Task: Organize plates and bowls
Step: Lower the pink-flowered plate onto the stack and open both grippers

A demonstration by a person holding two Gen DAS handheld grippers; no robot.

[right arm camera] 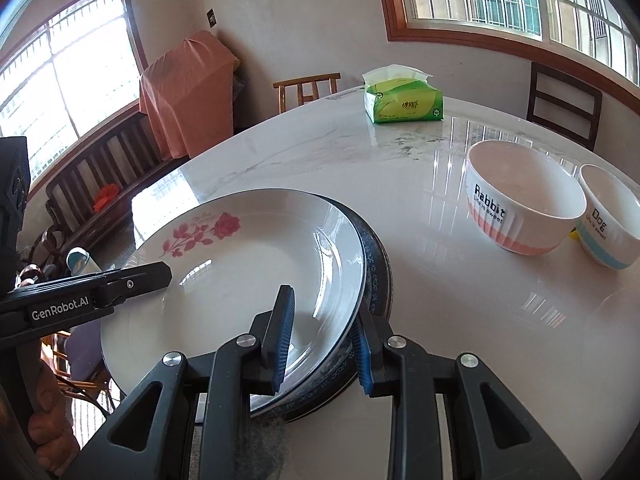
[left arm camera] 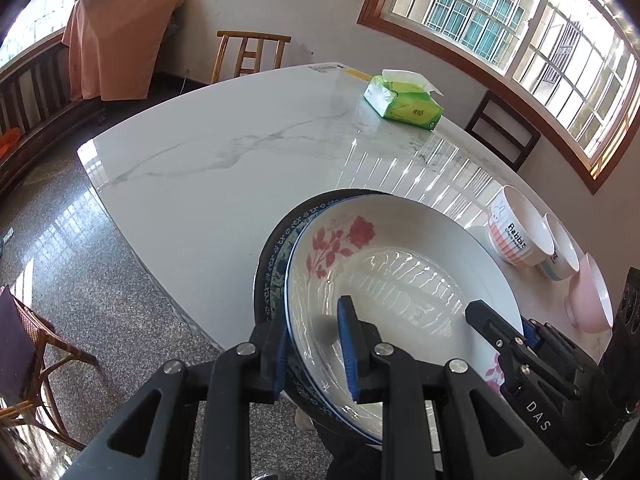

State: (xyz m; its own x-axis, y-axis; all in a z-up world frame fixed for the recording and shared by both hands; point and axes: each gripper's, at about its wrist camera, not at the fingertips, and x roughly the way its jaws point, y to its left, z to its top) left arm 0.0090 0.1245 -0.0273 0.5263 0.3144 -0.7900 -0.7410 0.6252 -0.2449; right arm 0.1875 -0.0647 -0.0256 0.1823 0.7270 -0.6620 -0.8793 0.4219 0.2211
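Observation:
A white plate with a red rose print (left arm camera: pixel 400 272) (right arm camera: pixel 248 272) lies on a blue-patterned plate (left arm camera: pixel 276 264) (right arm camera: pixel 376 276), with a dark plate under both. My left gripper (left arm camera: pixel 316 354) straddles the stack's left rim, pads close on it. My right gripper (right arm camera: pixel 322 344) straddles the stack's right rim the same way and also shows in the left wrist view (left arm camera: pixel 496 332). The left gripper shows in the right wrist view (right arm camera: pixel 132 280). A "Rabbit" bowl (left arm camera: pixel 516 232) (right arm camera: pixel 524 208), a "Dog" bowl (right arm camera: pixel 612 220) and a pink bowl (left arm camera: pixel 592 300) stand to the right.
The stack overhangs the near-left edge of the white marble table (left arm camera: pixel 224 152) (right arm camera: pixel 320 152). A green tissue pack (left arm camera: pixel 404 100) (right arm camera: pixel 402 98) lies at the far side. Wooden chairs (left arm camera: pixel 248 52) (right arm camera: pixel 560 100) stand around, and a bench with an orange cloth (left arm camera: pixel 116 28) stands by the wall.

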